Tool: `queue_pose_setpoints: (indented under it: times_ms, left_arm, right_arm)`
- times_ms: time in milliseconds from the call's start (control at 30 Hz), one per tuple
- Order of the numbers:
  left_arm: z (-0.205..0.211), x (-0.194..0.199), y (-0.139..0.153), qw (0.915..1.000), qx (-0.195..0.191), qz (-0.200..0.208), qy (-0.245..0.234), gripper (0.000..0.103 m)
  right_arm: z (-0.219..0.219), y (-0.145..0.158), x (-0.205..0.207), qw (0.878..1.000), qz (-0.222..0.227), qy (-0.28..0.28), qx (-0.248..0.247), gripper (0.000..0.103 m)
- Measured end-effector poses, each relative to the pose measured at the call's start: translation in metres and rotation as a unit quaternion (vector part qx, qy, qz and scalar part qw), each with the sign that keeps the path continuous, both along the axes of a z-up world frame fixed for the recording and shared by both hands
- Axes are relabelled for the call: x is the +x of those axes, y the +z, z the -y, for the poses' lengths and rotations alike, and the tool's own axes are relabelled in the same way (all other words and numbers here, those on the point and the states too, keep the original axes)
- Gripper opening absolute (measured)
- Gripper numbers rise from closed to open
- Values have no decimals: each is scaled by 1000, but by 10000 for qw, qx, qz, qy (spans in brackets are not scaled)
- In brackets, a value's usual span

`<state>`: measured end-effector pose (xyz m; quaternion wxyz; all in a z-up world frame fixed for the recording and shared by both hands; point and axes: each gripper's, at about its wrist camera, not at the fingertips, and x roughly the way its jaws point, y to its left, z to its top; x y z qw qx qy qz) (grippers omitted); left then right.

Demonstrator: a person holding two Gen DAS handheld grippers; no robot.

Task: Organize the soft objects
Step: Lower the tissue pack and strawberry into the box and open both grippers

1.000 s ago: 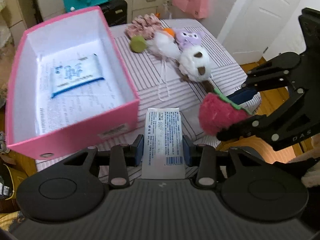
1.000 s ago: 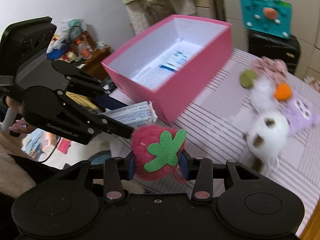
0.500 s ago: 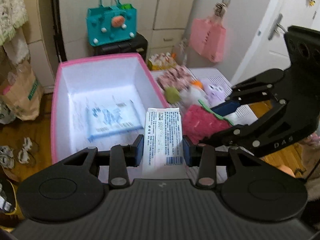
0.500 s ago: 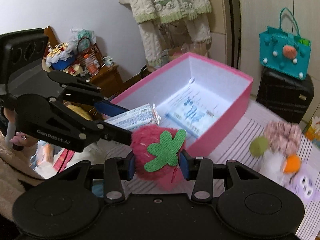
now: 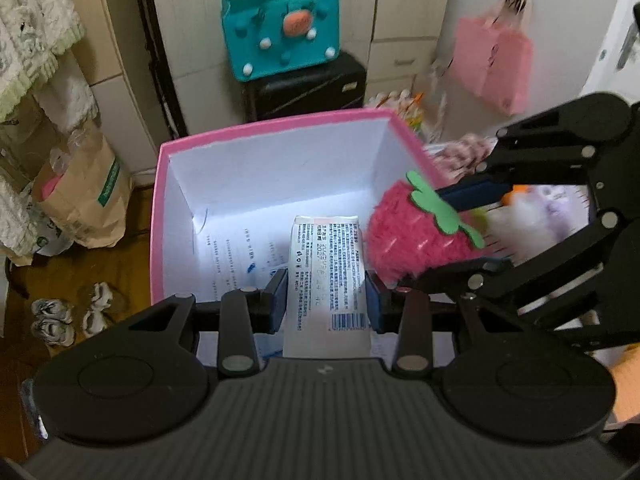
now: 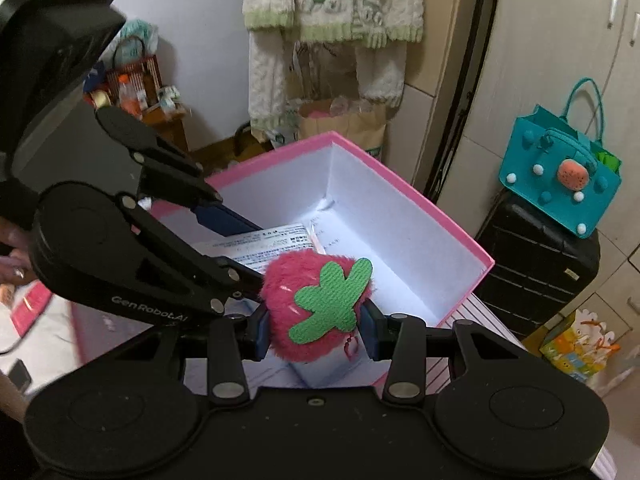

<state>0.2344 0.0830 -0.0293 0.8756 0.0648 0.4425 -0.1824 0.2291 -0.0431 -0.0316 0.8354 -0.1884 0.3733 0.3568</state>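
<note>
Jaws both pinched: left gripper (image 5: 326, 296) holds tissue pack (image 5: 326, 276), right gripper (image 6: 314, 326) holds fuzzy strawberry (image 6: 316, 304), both over pink box (image 5: 276, 130).

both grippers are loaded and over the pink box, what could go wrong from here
The left gripper and right gripper sit very close, so their linkages might collide on release. The plush strawberry hangs near the pink box side wall and could drop outside. The tissue pack may land leaning on it.
</note>
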Motion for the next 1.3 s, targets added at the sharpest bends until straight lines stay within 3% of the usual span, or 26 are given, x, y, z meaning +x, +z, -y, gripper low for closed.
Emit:
queue_pose_setpoints:
  times_ms: [367,700,833,967,1200,1300]
  left_arm:
    - [0,50,-34,9981,245,-327,470,38]
    - [-8,71,-51,9950,76,-498,862,39]
    - [-6,73,-54,9950,92,-417,901,43]
    - [-7,71,-49,9953,48,-238,933,56]
    - [-12,56,-32,9971,-70,-399,649,58]
    - [-14,43,-23,9978,-66,-402,530,71]
  right_arm:
    - [-27,-28,32,9940,126,623,-886,49]
    - [-36,-42,51,9922,-49,744,-998,51]
    - [-40,-47,55,9919,66,638,-1093,58]
    - [-33,-48,56,9945,27,498,-922,61]
    - [-18,-30,32,9981,162,317,-497,62]
    - [-6,-19,17,9992,230,145,-305,62]
